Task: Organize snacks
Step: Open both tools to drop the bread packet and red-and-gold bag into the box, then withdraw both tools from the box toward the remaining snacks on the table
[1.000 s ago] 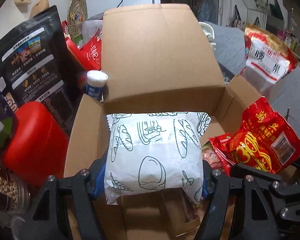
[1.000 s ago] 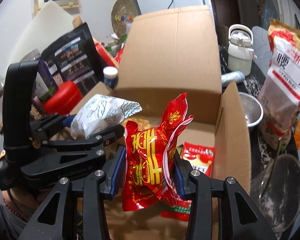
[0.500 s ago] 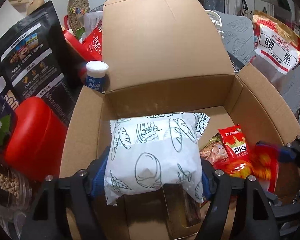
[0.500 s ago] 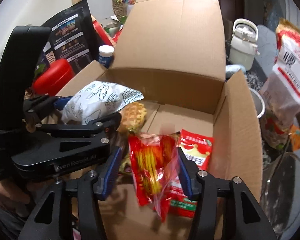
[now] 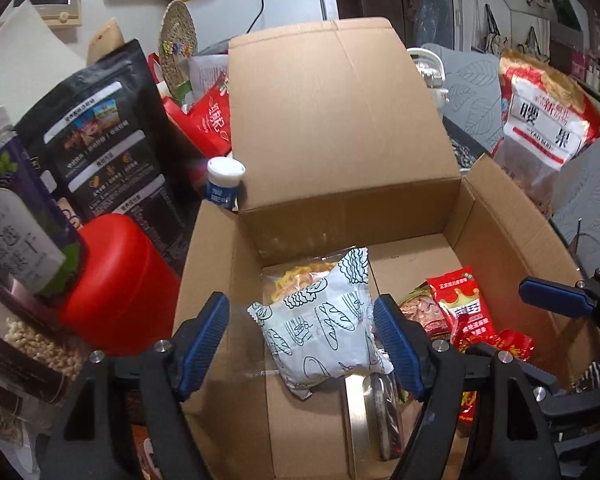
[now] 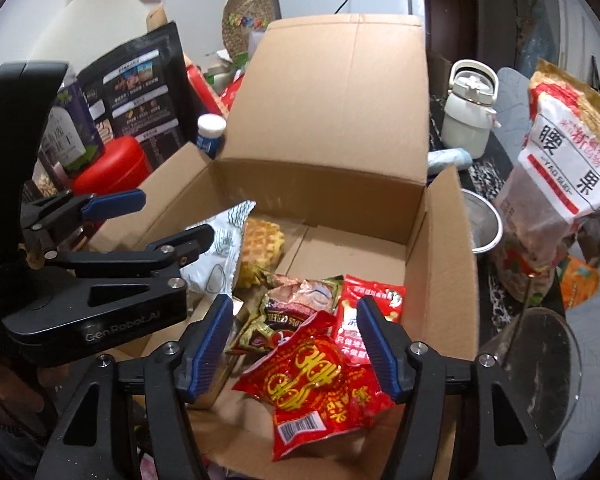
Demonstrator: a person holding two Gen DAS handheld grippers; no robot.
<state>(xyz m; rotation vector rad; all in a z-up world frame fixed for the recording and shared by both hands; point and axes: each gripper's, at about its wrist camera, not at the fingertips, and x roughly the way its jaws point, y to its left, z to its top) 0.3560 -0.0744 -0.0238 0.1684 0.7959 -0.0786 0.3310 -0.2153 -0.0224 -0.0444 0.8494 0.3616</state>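
An open cardboard box (image 5: 500, 216) (image 6: 440, 248) holds several snacks. A white bread packet with line drawings (image 5: 324, 332) (image 6: 216, 256) lies in its left part, partly over a waffle pack (image 6: 262, 240). My left gripper (image 5: 300, 340) is open above the box, jaws wide on either side of the bread packet, not touching it. A red and gold snack bag (image 6: 316, 384) (image 5: 500, 344) lies at the box's front right, beside a red packet (image 6: 370, 304) (image 5: 460, 300). My right gripper (image 6: 294, 350) is open over the red and gold bag.
Left of the box stand a red canister (image 5: 116, 280), a black pouch (image 5: 96, 136), a small white-capped bottle (image 5: 224, 184) and a jar of beans (image 5: 40, 344). Right of it are a big white and red bag (image 6: 560, 176), a white kettle (image 6: 470, 116) and a glass bowl (image 6: 540, 364).
Both grippers opened. The bread packet dropped from the left gripper into the box's left part. The red and gold bag dropped from the right gripper onto the snacks at the front right.
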